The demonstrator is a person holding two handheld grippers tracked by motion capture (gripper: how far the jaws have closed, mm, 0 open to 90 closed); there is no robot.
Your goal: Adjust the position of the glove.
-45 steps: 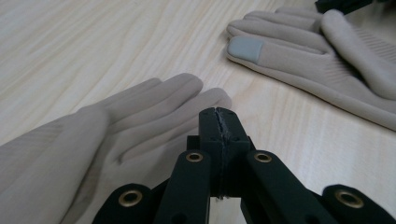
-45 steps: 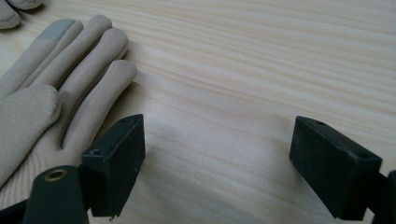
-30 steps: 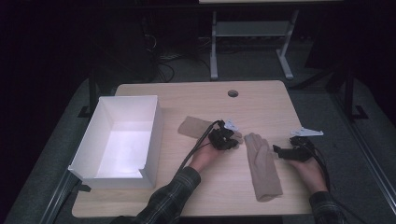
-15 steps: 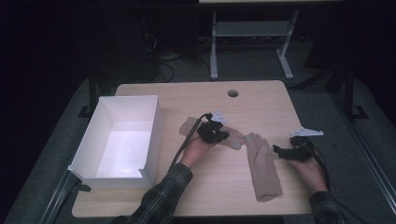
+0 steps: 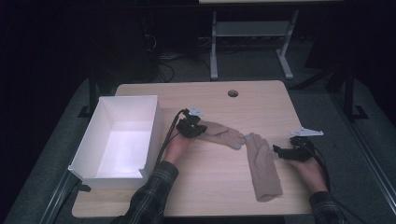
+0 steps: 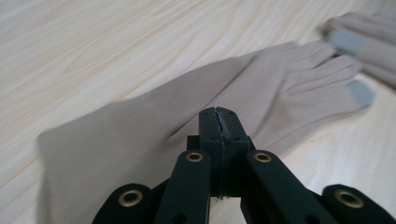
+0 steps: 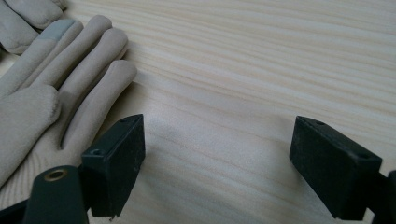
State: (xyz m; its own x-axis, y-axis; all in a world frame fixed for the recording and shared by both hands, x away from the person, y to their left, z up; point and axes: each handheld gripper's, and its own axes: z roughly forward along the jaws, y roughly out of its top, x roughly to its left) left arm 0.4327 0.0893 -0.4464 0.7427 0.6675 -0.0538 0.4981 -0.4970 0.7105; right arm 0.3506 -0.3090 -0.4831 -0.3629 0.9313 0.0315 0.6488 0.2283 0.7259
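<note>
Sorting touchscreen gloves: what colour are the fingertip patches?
Grey patches on the beige glove, clearest in the left gripper view.

Left tongs [image 5: 200, 129]: jaws shut, forearm reaching forward.
Right tongs [image 5: 279, 151]: jaws wide apart, held low.

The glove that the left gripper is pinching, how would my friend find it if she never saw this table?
Start at the big white box on the left of the wooden table. Just right of it lies a tan glove, its fingers pointing right, with the left gripper shut on its cuff end. The other glove lies lengthwise farther right, untouched, next to the open right gripper.
</note>
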